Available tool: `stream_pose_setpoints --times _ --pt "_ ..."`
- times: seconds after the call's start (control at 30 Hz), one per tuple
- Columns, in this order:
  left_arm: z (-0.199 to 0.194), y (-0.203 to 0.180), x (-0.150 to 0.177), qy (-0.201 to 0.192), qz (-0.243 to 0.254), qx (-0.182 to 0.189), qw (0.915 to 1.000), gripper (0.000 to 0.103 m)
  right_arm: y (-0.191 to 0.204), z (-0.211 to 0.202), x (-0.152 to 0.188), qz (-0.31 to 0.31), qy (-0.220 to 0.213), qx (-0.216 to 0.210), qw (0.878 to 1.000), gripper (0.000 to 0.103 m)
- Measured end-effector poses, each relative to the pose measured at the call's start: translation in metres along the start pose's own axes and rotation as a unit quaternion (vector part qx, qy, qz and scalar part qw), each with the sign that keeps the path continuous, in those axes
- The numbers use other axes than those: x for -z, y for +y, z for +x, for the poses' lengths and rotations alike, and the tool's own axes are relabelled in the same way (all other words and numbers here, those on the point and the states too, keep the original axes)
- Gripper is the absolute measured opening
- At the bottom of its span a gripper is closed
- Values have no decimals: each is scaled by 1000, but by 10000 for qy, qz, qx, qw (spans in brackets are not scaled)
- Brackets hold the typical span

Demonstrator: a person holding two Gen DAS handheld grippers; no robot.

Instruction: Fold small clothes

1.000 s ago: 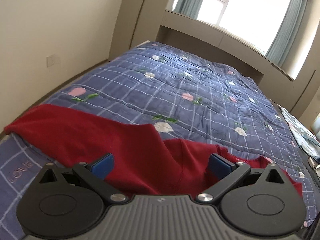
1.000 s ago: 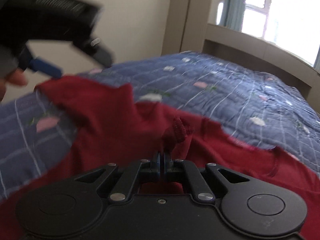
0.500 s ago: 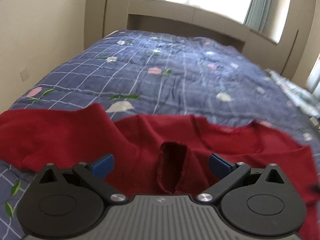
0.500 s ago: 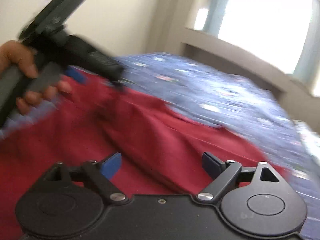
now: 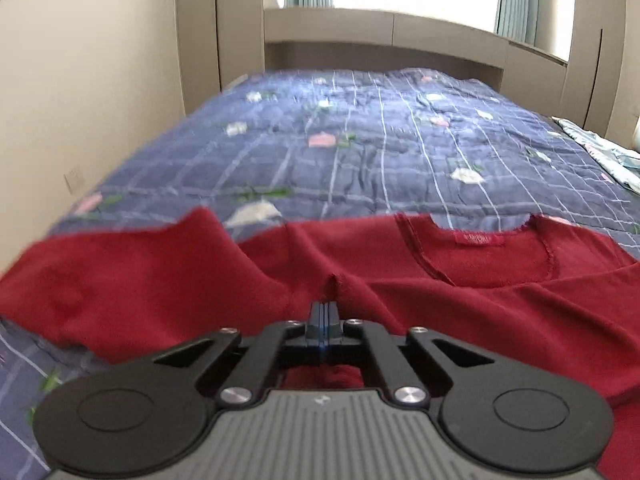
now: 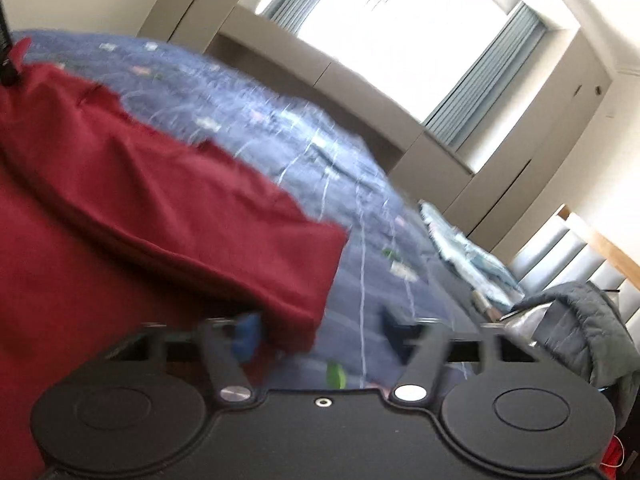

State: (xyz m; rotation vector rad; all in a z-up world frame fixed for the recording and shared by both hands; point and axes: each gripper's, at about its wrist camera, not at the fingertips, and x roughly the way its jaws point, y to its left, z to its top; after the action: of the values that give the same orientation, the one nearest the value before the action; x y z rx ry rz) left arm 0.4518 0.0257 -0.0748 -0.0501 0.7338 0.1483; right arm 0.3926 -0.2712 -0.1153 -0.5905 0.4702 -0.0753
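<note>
A dark red shirt (image 5: 460,280) lies spread on the blue checked quilt (image 5: 380,148), neckline and label facing the far side. My left gripper (image 5: 325,310) is shut on a pinched fold of the red shirt near its left sleeve. In the right wrist view the red shirt (image 6: 140,200) fills the left half, its right sleeve end lying between the fingers. My right gripper (image 6: 320,328) is open, over the sleeve end and the quilt (image 6: 320,152). The view is blurred by motion.
The bed runs to a beige headboard ledge (image 5: 380,44) under a window. A wall (image 5: 80,100) is close on the left. A light patterned cloth (image 6: 468,256) and a dark grey padded jacket (image 6: 580,328) lie at the bed's right edge.
My left gripper has closed on a fold of the shirt. My right gripper let go of the shirt, opened and swung right to the other sleeve end.
</note>
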Motion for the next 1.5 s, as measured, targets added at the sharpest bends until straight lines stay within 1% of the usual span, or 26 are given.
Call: stream_pose_setpoints --times 0.03,0.1,0.17,0.27,0.37,0.4,0.43,0.47,0.5,0.53,0.6,0.67,0.73,0.77,0.83,0.9,0.97,1.0,1.07,1.1,1.17,1.23,1.33,1.37,1.47,1.5 --pt "-2 1 -1 -49 30 -84 9999 0 -1 -1 -3 95 -25 -2 10000 23" --pt "-1 3 -1 -31 95 -236 9997 0 -4 2 -2 141 73 162 9997 12" --pt "5 5 2 112 85 -268 9995 0 -9 1 4 211 305 167 9992 12" --pt "11 7 8 209 5 -243 9995 0 -13 5 14 485 583 -210 9969 15" --pt "4 12 11 170 -269 -177 9993 3 -10 1 14 309 592 -244 9975 34" --pt "0 14 11 153 -365 -158 9991 14 -12 -3 13 309 603 -216 9975 41" --pt "-5 17 11 116 -458 -139 9988 35 -15 -6 12 359 613 -193 9973 47" --pt "-10 19 11 56 -523 -140 9985 48 -21 -10 12 473 610 -180 9969 52" --pt "-16 21 11 -60 -587 -157 9981 66 -26 -15 10 593 564 -178 9965 63" --pt "-23 22 11 -195 -633 -184 9976 71 -32 -19 8 714 493 -192 9960 75" --pt "-32 19 9 -379 -586 -95 9975 73 -41 -24 4 838 384 -223 9955 83" --pt "-32 12 7 -427 -509 45 9978 81 -47 -19 -1 907 295 -223 9952 87" --pt "-24 1 6 -357 -325 85 9988 82 -47 -6 -8 946 192 -183 9952 95" --pt "-18 -4 6 -308 -196 24 9993 82 -47 3 -10 946 137 -155 9953 96" --pt "0 -13 8 -13 73 -279 9996 80 -46 24 -15 959 167 -92 9952 96" --pt "11 -17 13 163 190 -449 9987 77 -47 49 -17 1059 278 -80 9940 96" --pt "12 -15 19 123 223 -455 9986 78 -48 68 -14 1118 487 -68 9925 96" --pt "12 -14 21 103 254 -482 9985 81 -48 75 -12 1120 579 -69 9920 96" --pt "13 -10 22 121 208 -465 9986 84 -47 80 -8 1183 655 -126 9907 97" --pt "12 -6 20 152 81 -380 9991 84 -48 80 -8 1192 639 -133 9907 97" --pt "6 3 18 205 -165 -299 9992 90 -48 74 -10 1141 576 -101 9917 97" --pt "-5 16 16 170 -319 -328 9988 100 -50 63 -12 1110 448 -69 9928 102" --pt "-28 48 17 -8 -548 -419 9976 103 -48 36 -15 1086 186 -263 9936 102" --pt "-33 59 18 -19 -623 -503 9968 103 -46 27 -16 1079 128 -347 9935 102" --pt "-45 107 20 45 -878 -1001 9911 103 -37 -2 -19 1093 24 -726 9913 102" --pt "-47 126 21 73 -1000 -1191 9878 103 -32 -12 -20 1081 -20 -886 9902 102"
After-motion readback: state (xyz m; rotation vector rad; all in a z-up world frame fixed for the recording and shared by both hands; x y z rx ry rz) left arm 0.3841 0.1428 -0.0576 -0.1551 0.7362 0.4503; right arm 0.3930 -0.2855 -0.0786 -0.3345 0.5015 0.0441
